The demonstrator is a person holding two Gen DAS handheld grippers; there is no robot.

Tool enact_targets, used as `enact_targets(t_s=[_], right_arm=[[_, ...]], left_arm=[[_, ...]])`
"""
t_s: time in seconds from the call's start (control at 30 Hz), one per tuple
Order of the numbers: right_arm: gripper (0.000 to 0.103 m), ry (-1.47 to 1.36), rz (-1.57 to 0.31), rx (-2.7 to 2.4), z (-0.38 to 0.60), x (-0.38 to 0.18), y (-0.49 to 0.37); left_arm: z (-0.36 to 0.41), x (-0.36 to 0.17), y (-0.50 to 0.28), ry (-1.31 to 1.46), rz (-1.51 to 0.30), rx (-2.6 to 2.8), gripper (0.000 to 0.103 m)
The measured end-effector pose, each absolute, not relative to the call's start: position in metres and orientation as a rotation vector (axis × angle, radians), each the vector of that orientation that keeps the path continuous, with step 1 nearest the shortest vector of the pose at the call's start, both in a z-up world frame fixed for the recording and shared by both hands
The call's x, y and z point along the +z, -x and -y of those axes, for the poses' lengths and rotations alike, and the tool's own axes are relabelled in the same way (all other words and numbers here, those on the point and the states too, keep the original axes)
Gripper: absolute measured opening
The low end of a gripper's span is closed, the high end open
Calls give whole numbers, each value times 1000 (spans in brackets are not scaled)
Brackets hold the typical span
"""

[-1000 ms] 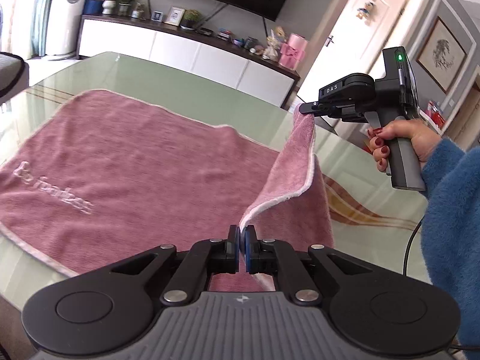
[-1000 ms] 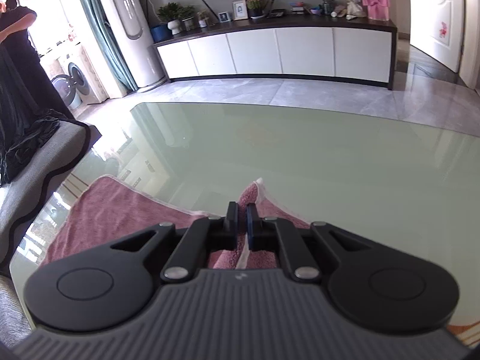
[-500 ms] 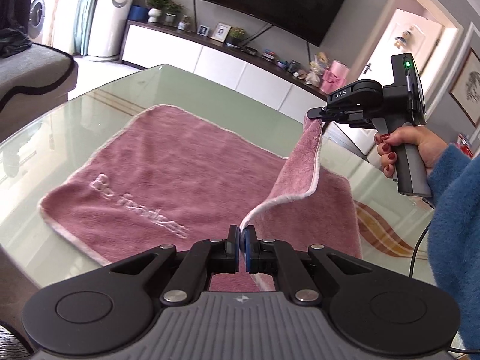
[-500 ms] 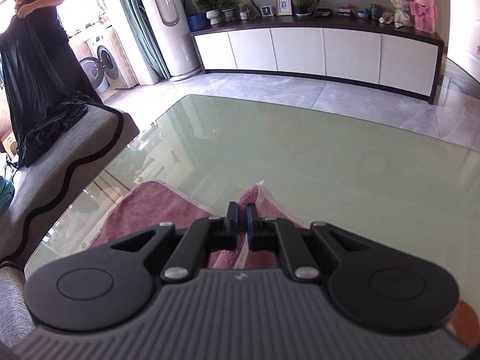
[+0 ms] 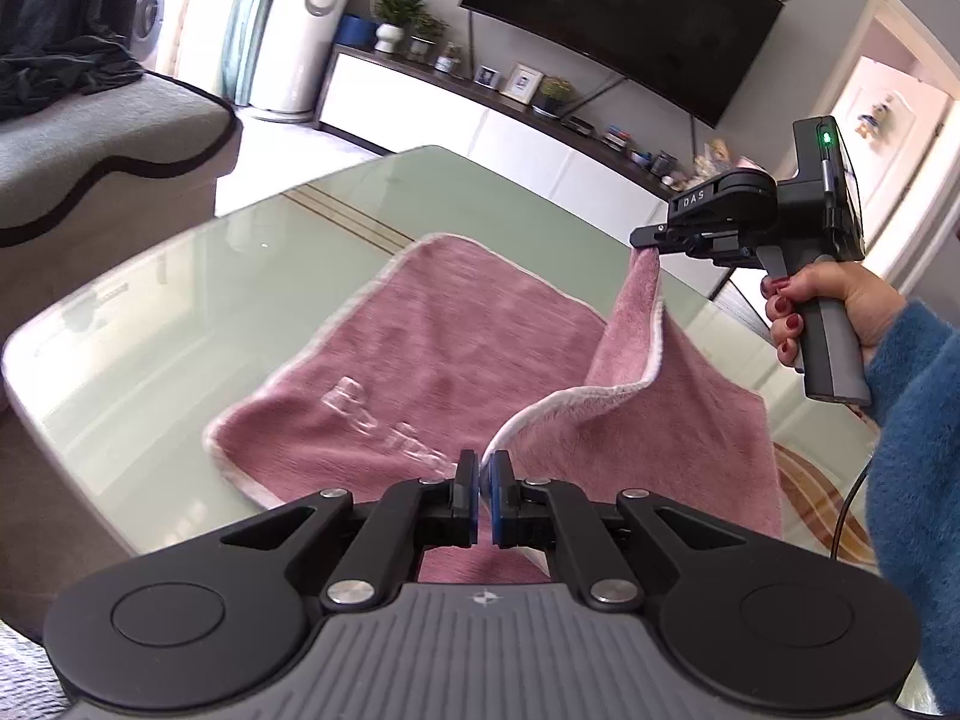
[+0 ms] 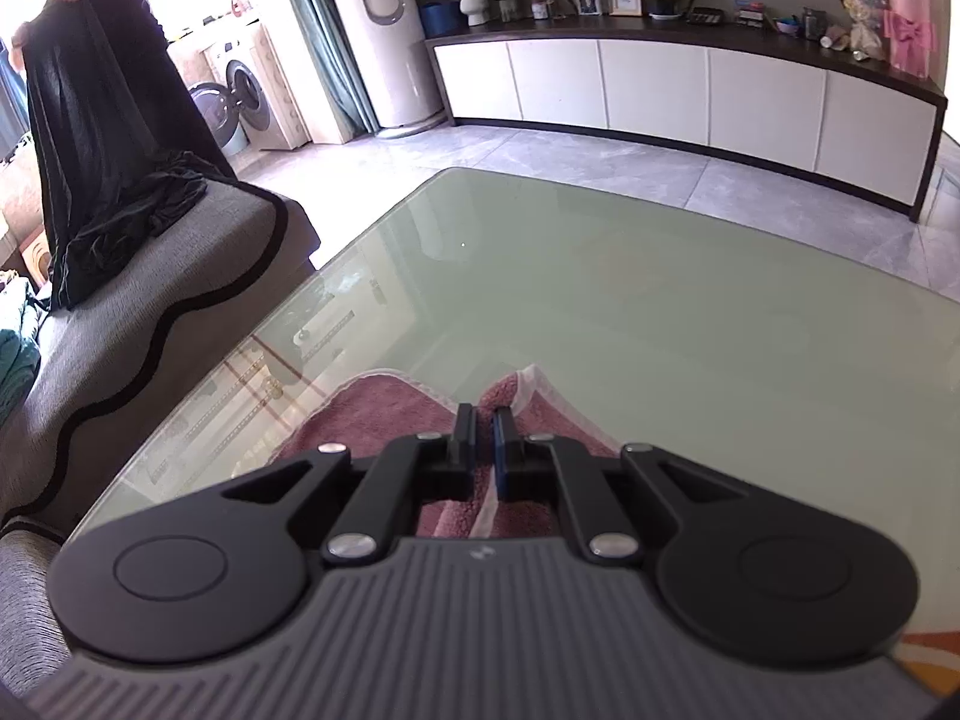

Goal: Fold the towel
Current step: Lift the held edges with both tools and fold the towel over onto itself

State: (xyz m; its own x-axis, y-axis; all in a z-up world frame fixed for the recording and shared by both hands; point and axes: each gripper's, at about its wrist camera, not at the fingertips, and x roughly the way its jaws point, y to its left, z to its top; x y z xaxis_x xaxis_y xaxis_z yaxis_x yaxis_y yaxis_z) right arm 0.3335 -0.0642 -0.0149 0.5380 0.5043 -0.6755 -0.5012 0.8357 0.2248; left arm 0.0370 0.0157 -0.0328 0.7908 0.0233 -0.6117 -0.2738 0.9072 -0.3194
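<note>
A pink towel with a white hem lies on the glass table. Its right edge is lifted off the table. My left gripper is shut on the near corner of that edge. My right gripper, seen in the left wrist view, is shut on the far corner and holds it higher. In the right wrist view my right gripper pinches the towel, which hangs below it.
A grey sofa stands left of the table. A white cabinet with plants and frames runs along the far wall. A person holds dark cloth at the far left. The table's left edge is close to the towel.
Both grippers have carried the lifted edge leftward over the towel. The flat part of the towel showing to the left has shrunk. Both stay shut.
</note>
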Motion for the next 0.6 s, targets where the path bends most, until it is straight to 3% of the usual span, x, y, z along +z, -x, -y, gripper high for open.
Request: enact_targets(t_s=[0.2, 0.33, 0.6], right_arm=[[6, 14, -814, 609, 47, -24, -337], [6, 24, -822, 610, 45, -30, -338], [6, 45, -837, 612, 40, -43, -340]], left_arm=[[-39, -35, -40, 394, -671, 209, 4], [-45, -44, -48, 380, -717, 152, 13], [-30, -63, -69, 304, -796, 9, 19]])
